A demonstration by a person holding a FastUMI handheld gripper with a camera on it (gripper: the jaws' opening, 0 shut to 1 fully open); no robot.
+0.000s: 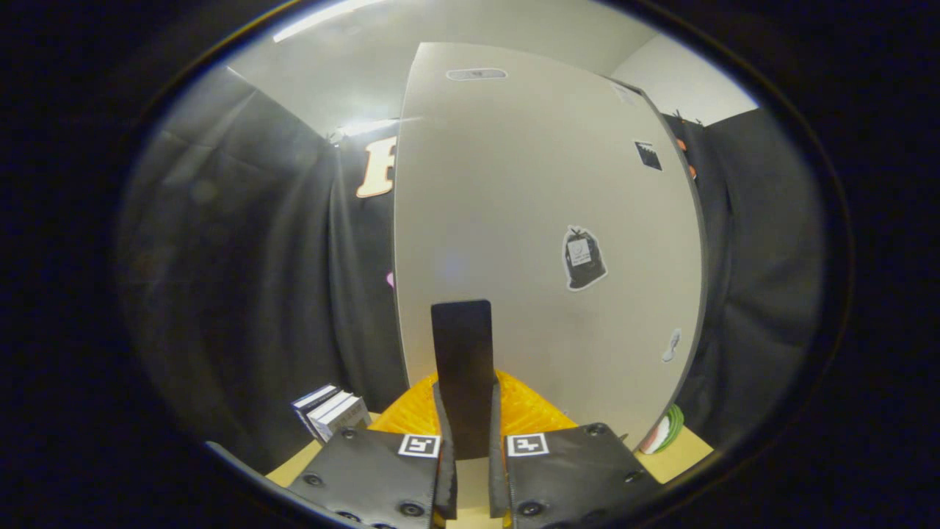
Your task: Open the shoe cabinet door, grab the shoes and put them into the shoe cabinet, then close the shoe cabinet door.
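The hand-held gripper (pixel 467 441) pinches the dark flat handle tab (pixel 462 353) of the pale grey shoe cabinet door (pixel 529 206). The hold looks shallow, so a crooked pull may slip it free.

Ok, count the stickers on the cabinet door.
3 clear ones: a small black square high up, a bin-bag sticker mid-door, a pale sticker low near the edge. Faint marks near the top may be more. The gripper is shut on the dark handle.
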